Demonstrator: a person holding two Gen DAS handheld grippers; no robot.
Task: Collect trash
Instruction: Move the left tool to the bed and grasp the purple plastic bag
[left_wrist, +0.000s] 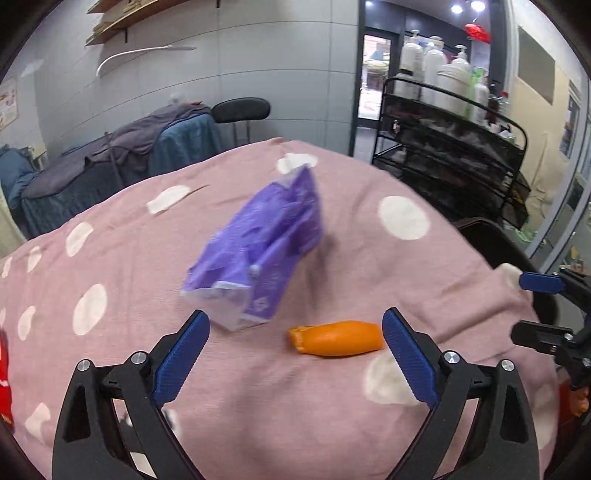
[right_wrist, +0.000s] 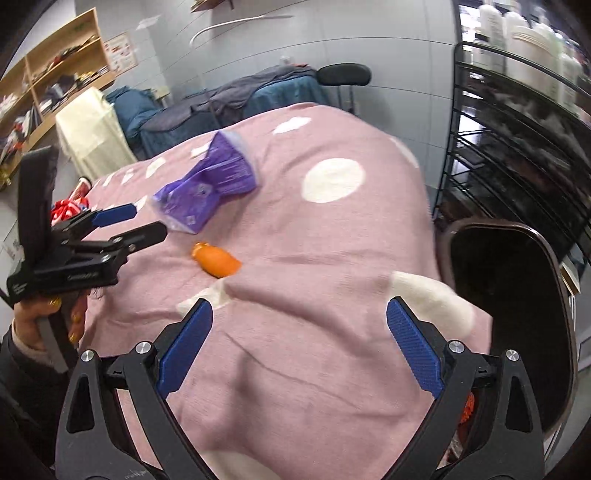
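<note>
Left gripper (left_wrist: 295, 332): fingers spread wide, nothing between the blue pads; it hangs over the pink polka-dot blanket (left_wrist: 258, 406); its lower body is cut off by the frame edge. In the right wrist view the same gripper (right_wrist: 149, 221) enters from the left, held by a hand (right_wrist: 44, 325) with yellow-painted nails; sleeve mostly out of frame.

Right gripper (right_wrist: 299, 325): fingers likewise spread wide, empty, over the blanket; in the left wrist view only its blue tip and black linkage (left_wrist: 543, 295) show at the right edge, the rest cut off.

Trash item 1: orange piece (left_wrist: 336, 338), smooth, tapered, one end ragged; lies on the blanket between the left gripper's fingertips, just beside the right pad; contact cannot be told. What it is exactly: cannot tell.

Trash item 2: purple plastic wrapper (left_wrist: 258, 251), crumpled, pale sealed edge; motion-blurred, print unreadable; just beyond the orange piece, whether resting flat or lifted cannot be told.

Container: dark bin (right_wrist: 509, 306) off the blanket's right edge, mouth facing up; interior black, contents not discernible; an orange object (right_wrist: 468, 406) shows low at its near side, partly hidden behind the right gripper's finger.

Red object (right_wrist: 66, 210) at the blanket's far left, half hidden by the left gripper.

Beyond: black wire rack (left_wrist: 461, 147) carrying white pump bottles (left_wrist: 443, 70); lower shelves blurred; chairs draped in blue-grey cloth (left_wrist: 110, 155); wooden shelving (right_wrist: 48, 85), cluttered, items indistinct.
</note>
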